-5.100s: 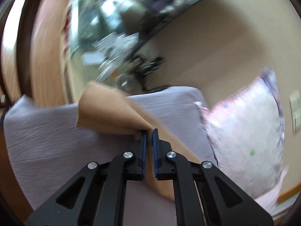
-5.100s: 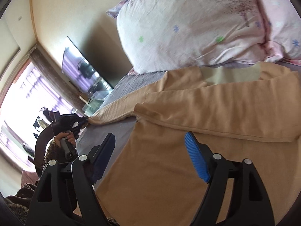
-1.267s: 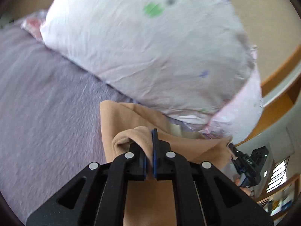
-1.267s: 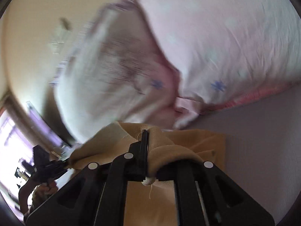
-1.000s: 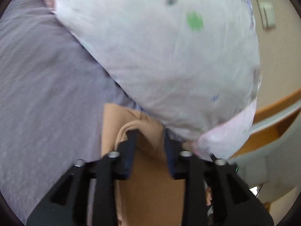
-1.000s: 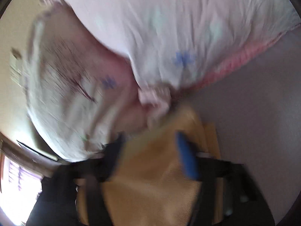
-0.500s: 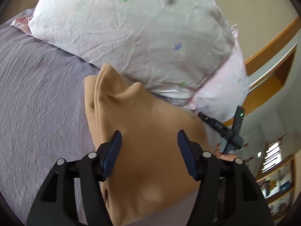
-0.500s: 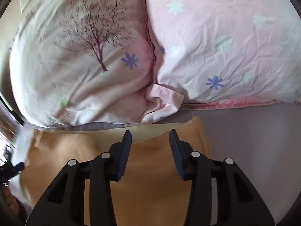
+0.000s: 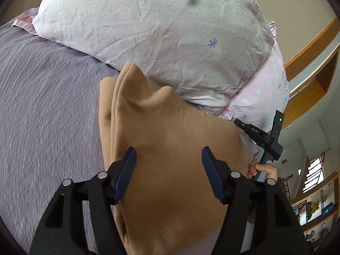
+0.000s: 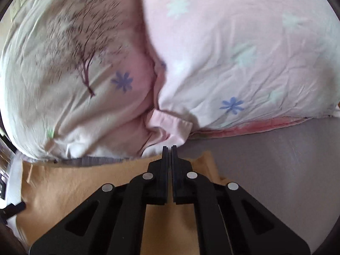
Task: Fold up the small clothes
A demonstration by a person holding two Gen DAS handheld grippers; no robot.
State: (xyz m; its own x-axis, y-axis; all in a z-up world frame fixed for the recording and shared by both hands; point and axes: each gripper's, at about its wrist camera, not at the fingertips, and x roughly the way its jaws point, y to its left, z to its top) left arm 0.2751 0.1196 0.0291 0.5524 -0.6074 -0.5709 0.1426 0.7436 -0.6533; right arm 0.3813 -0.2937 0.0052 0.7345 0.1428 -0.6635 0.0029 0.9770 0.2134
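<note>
A tan fleece garment (image 9: pixel 165 148) lies folded on the purple bedspread (image 9: pixel 46 114), its far edge against the pillows. My left gripper (image 9: pixel 167 155) is open and empty, hovering over the garment's near part. In the right wrist view the same garment (image 10: pixel 70 187) lies below my right gripper (image 10: pixel 169 147), whose jaws are closed together with nothing visible between them, above the garment's far edge. The right gripper also shows in the left wrist view (image 9: pixel 259 136), held in a hand at the garment's right side.
Two large pillows, a white one (image 9: pixel 153 29) and a pink one (image 10: pixel 244 53), lie just beyond the garment. A wooden bed frame (image 9: pixel 308 42) and shelves (image 9: pixel 314 208) are at the right. Bare purple bedspread (image 10: pixel 276 170) lies right of the garment.
Both grippers let go of the garment's folded-over edge, which now lies flat near the pillows. The left gripper opened wide and stayed open. The right gripper opened, then shut again empty.
</note>
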